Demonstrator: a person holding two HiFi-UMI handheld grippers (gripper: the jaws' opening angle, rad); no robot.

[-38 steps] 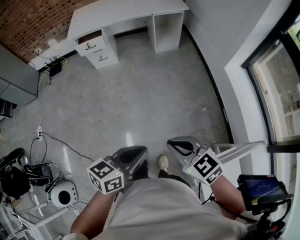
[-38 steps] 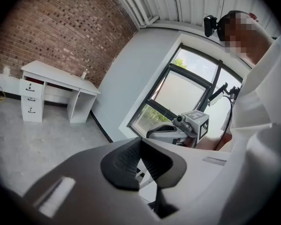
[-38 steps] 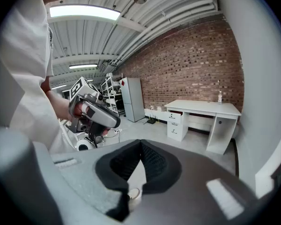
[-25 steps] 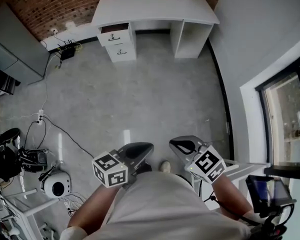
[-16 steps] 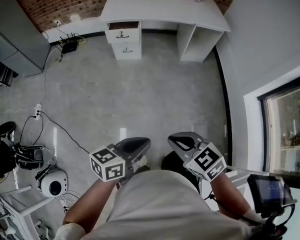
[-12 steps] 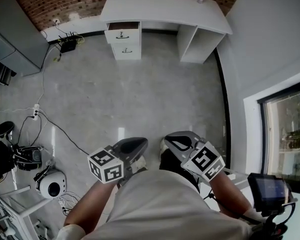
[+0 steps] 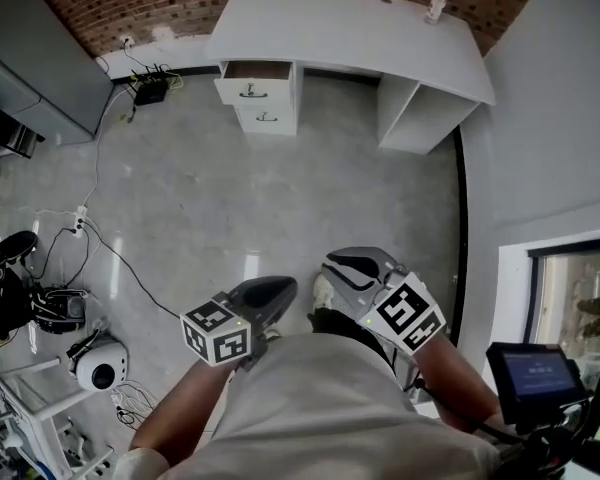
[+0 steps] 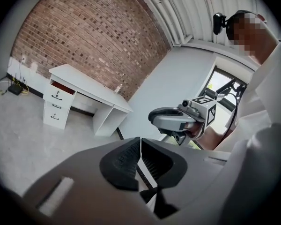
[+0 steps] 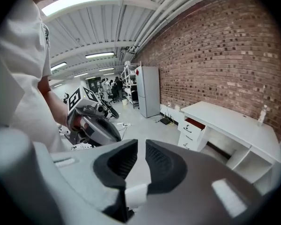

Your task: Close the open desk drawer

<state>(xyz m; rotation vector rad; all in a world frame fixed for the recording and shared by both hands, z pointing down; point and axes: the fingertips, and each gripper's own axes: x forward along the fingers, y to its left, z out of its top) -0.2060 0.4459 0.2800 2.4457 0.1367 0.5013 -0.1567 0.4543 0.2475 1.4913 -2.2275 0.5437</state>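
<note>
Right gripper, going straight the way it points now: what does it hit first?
Most likely bare floor: beyond the right gripper, jaws slightly apart and empty, only concrete shows ahead. The desk with its open drawer sits off to the right of that line. Depth is uncertain.

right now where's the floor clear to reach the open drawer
The grey floor from where you stand to the open drawer is bare, bordered by the wall on the right. The desk top is free too, except a small bottle at its right end. Crowded: cables and gear along the left edge.
</note>
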